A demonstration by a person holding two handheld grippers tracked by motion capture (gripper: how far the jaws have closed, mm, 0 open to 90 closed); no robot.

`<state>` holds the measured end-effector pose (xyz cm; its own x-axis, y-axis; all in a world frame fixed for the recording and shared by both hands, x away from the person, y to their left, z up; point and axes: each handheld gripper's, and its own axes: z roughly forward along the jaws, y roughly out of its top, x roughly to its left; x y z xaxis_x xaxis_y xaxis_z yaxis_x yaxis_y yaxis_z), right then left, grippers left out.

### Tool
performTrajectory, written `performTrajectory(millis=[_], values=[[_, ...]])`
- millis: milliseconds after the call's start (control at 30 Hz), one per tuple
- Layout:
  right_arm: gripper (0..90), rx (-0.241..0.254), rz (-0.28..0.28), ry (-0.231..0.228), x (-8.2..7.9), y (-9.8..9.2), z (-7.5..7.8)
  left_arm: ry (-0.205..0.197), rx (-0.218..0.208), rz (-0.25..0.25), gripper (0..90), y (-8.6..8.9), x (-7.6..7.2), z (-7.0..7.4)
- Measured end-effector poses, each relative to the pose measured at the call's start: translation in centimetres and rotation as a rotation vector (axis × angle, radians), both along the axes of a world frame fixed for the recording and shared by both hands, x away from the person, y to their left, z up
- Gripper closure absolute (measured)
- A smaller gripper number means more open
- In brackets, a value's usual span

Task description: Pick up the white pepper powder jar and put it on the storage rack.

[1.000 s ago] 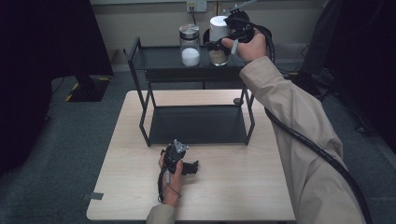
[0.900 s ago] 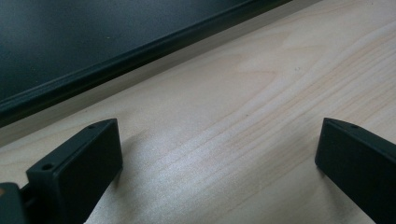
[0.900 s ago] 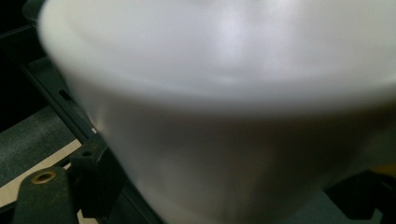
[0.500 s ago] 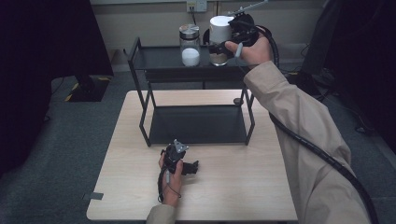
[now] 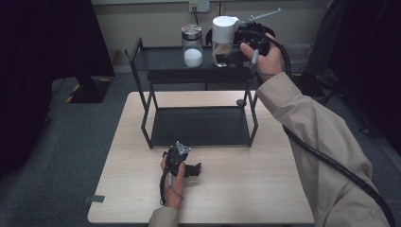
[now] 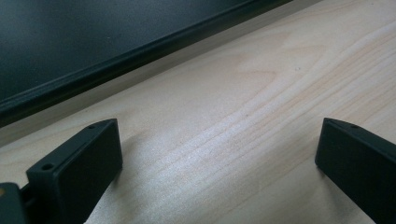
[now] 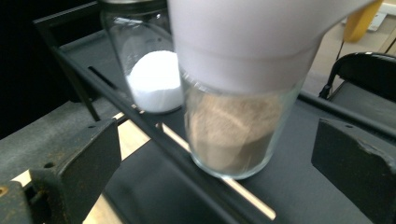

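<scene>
A glass jar with a white lid, holding brown powder, stands on the top shelf of a black metal rack. My right gripper points at it from the right. Its jaws have just been opening and now stand wide on either side of the jar, pads clear of the glass. A second jar with a metal lid and white powder stands just left of it. My left gripper rests on the wooden table in front of the rack, open with nothing between its jaws.
The rack's lower shelf is a bare dark sheet above the table's rear half. Its front rail runs close ahead of the left gripper. The right gripper's black cable trails along the beige sleeve. Grey carpet surrounds the table.
The right gripper's jaws have spread apart off the white-lidded jar, and the hand has drawn slightly back to the right. The jar stays on the top shelf. The left hand has not moved.
</scene>
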<state>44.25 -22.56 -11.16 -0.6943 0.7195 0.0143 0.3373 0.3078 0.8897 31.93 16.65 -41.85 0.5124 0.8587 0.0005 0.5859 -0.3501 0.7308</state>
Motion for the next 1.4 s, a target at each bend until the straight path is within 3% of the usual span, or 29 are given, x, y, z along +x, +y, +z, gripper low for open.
performTrajectory(millis=[433,733,900,1400], values=[[0.3,0.002,0.024,0.001,-2.4,-0.5,-1.3,0.000,-0.001,0.001,0.0,0.0,0.0,0.0],[0.3,0.012,0.039,0.007,-3.4,-1.2,-2.3,-0.001,-0.001,0.001,0.0,0.0,0.0,0.0],[0.3,-0.006,0.050,0.003,-4.0,-1.4,-2.9,0.000,-0.001,0.001,0.0,0.0,0.0,0.0],[0.3,0.016,0.070,0.003,-4.8,-2.6,-4.9,-0.001,-0.001,0.001,0.0,0.0,0.0,0.0]])
